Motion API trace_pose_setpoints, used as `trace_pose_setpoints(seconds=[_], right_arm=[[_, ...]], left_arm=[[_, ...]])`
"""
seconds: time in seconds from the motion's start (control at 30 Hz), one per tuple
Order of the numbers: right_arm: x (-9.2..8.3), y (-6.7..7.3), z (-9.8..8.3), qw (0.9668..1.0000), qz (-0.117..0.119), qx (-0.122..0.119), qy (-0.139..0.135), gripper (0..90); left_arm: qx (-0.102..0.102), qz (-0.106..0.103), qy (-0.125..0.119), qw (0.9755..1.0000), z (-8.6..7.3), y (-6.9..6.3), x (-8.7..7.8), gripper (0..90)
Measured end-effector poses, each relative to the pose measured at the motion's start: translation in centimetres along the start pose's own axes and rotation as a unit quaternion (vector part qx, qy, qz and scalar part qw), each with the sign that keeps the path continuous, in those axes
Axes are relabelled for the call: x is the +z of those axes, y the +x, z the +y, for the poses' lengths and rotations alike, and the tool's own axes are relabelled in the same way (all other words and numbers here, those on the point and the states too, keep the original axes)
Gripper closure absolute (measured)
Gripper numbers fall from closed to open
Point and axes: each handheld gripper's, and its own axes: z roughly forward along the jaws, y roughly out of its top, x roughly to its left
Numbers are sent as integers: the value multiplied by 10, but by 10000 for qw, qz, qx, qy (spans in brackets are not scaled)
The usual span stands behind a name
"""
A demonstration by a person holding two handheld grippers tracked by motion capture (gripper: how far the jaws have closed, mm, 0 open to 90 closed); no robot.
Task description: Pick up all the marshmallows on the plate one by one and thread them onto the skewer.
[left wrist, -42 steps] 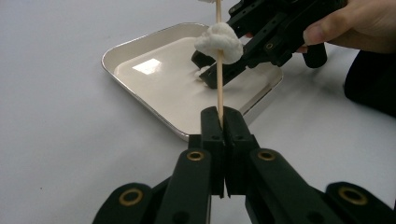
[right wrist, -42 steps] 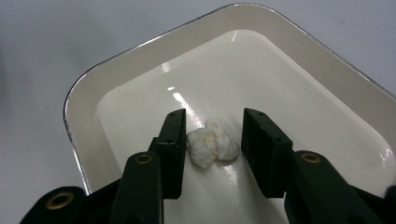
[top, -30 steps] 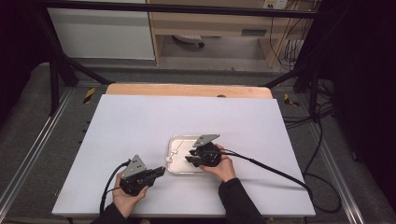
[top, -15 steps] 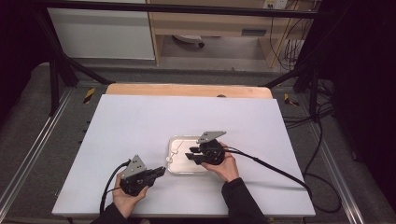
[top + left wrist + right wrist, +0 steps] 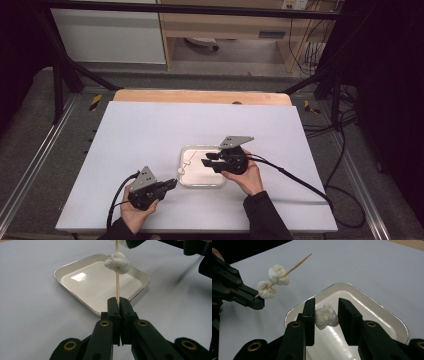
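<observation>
A: What does the left gripper (image 5: 117, 305) hold?

B: Its jaws are clamped on a wooden skewer (image 5: 287, 271) with two white puffs (image 5: 278, 274) threaded on it, near the desk's (image 5: 150, 130) front edge, just left of the white tray (image 5: 186, 179).

A: And the right gripper (image 5: 326, 313)?

B: Above the tray, its jaws pinch a third white puff (image 5: 326, 316).

A: Lighting? Overhead, bright on the white table (image 5: 150, 130) — surroundings dark

B: Glare patch on the tray (image 5: 78, 277), soft shadows — high view slightly soft, near jaws sharp enough
</observation>
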Motion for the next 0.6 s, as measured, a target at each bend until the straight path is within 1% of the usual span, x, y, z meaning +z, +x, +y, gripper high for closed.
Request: trace_pose_setpoints(seconds=[0.13,0.17,0.2,0.33,0.4,0.43,0.57,0.6], right_arm=[[-9,-2,2,9999,34,100,-131,687],[-13,-3,4,9997,38,129,-201,687],[-13,-3,4,9997,38,129,-201,687],[-23,-4,9,9991,73,203,-369,688],[-28,-5,12,9984,119,275,-483,689],[-32,-5,14,9976,162,329,-585,690],[-37,-6,17,9967,205,390,-687,691],[-38,-6,18,9958,279,448,-753,692]], left_arm=[[14,-5,-4,10000,0,0,0,885],[17,-4,-5,10000,0,0,0,885],[18,-4,-5,10000,0,-1,0,885],[16,0,-19,10000,0,-1,0,885],[25,-5,-20,10000,0,-1,0,885],[31,-5,-25,10000,0,-1,0,885],[43,-16,-41,10000,1,-2,0,885],[49,-15,-42,10000,1,-2,0,885]])
